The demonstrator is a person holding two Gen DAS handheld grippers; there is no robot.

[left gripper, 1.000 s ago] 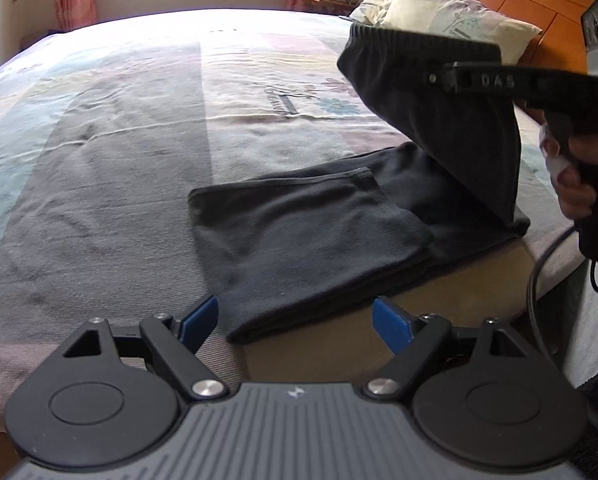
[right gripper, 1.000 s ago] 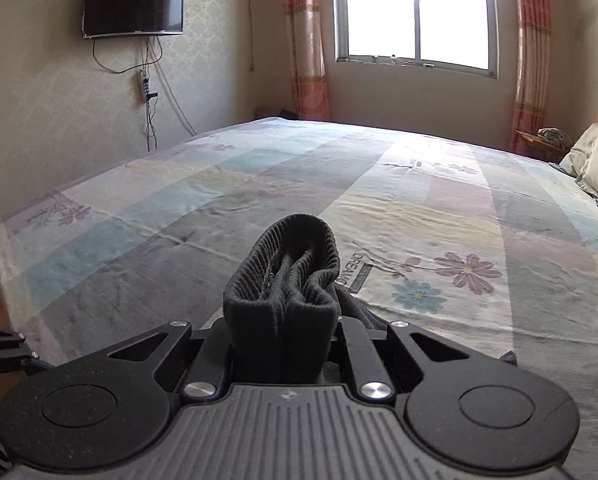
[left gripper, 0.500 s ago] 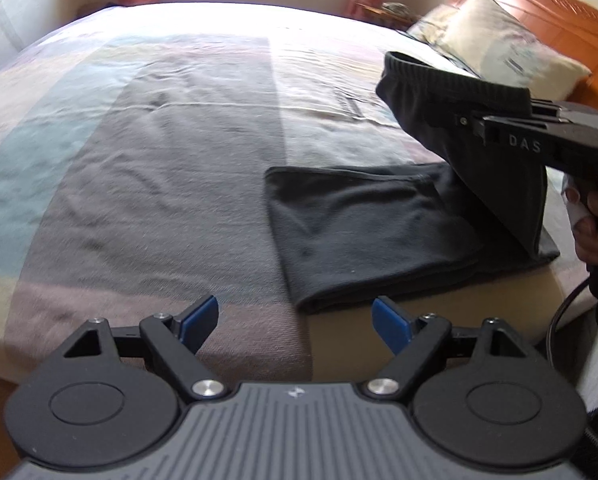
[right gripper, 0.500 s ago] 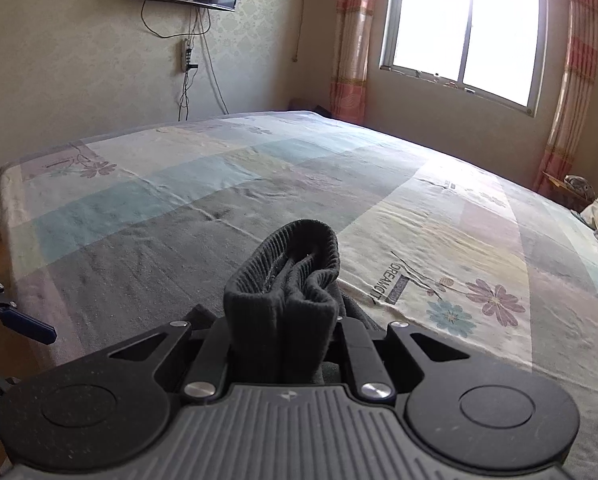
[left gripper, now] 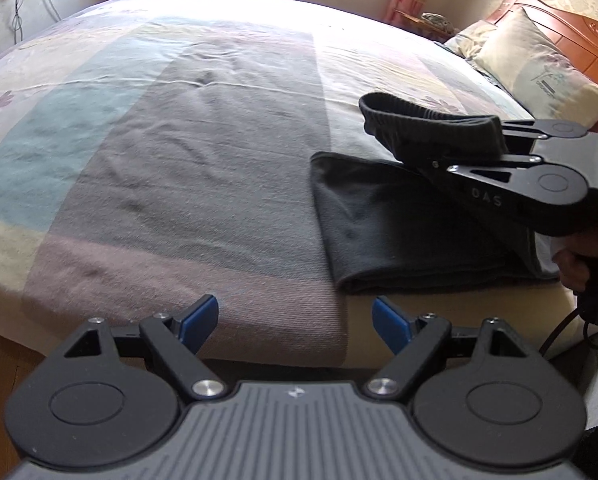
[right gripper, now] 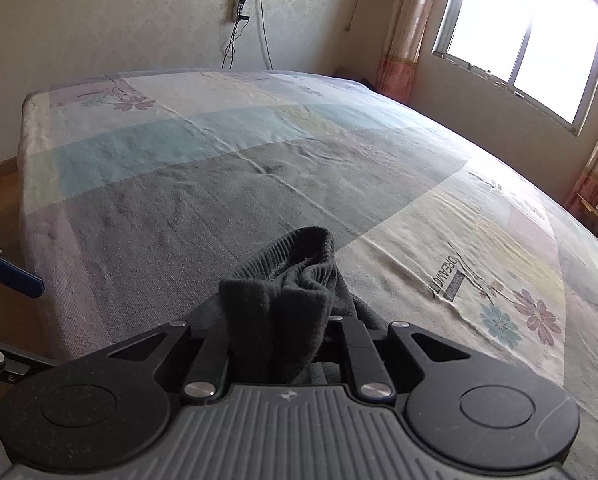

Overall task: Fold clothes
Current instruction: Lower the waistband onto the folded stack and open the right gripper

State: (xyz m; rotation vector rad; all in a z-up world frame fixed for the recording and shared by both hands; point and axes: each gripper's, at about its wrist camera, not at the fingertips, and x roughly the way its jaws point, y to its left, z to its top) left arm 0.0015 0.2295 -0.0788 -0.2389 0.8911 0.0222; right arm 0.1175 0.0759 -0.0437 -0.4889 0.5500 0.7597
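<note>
Left wrist view: left gripper [left gripper: 295,322] spread wide, empty, over the bed [left gripper: 187,168] edge. Right gripper [left gripper: 465,142] clamped on the ribbed waistband [left gripper: 427,118] of dark pants [left gripper: 399,232], now carried lower and flatter over the folded part than 0.5 s ago. Hand [left gripper: 579,268] grips its handle.

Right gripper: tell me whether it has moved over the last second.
Yes. The right gripper, shut on the dark garment, has come down toward the bed, carrying the ribbed end lower over the folded part.
</note>
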